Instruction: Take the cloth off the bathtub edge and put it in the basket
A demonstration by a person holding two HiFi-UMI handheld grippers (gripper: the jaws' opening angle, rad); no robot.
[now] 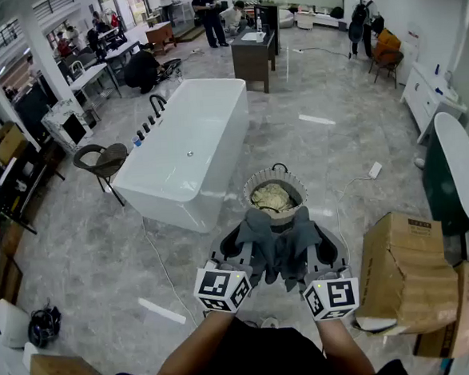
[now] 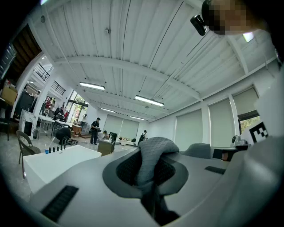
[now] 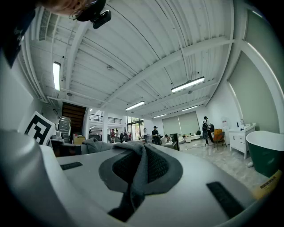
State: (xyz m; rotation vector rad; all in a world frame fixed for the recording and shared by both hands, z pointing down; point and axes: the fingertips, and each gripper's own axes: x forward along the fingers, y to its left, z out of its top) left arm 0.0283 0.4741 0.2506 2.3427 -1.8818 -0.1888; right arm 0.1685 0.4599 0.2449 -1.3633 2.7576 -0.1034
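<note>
**A:** Look at that grey cloth (image 1: 277, 244). It sags in soft folds, so I'd call it light and limp, with nothing fragile about it.

**B:** Agreed. The left tongs (image 2: 151, 173) are nearly closed with a pinch of fabric bunched between them. The right tongs (image 3: 140, 170) are closed tight on another fold.

**A:** Two pinches along the top keep it spread, though a thin fold like that could slide out.

**B:** Where is it? It's clear of the bathtub (image 1: 151, 192), hanging just on the person's side of the basket (image 1: 254, 183).

**A:** There's already a pale bundle (image 1: 272, 196) in the basket.

**B:** As for pose, both forearms reach forward side by side, tongs pointing towards the basket.
</note>
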